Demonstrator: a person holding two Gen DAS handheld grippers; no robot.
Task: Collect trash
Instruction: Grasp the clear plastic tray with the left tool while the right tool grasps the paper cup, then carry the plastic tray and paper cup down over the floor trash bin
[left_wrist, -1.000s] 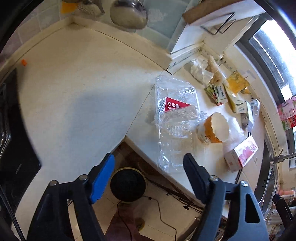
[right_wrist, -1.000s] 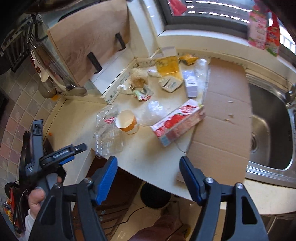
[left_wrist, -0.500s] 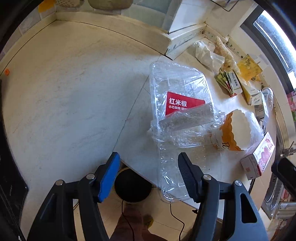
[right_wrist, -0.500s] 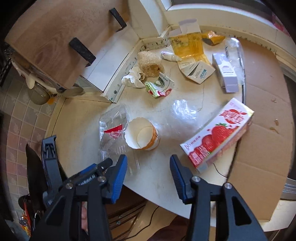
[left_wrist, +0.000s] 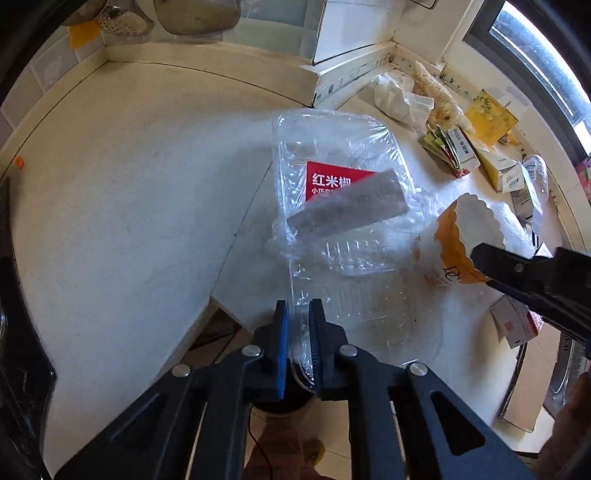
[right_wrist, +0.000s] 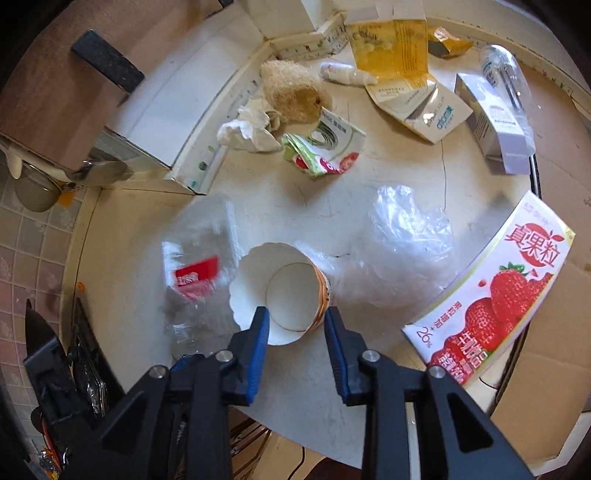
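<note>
Marble countertop (left_wrist: 122, 206), littered kitchen corner

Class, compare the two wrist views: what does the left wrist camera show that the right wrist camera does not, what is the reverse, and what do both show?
Only the left wrist view shows the left gripper shut on the near edge of the clear plastic tray. Only the right wrist view shows the open right gripper at the paper cup, and the whole strawberry carton. Both show the tray with its red label, the cup, the crumpled tissue and the countertop.
</note>
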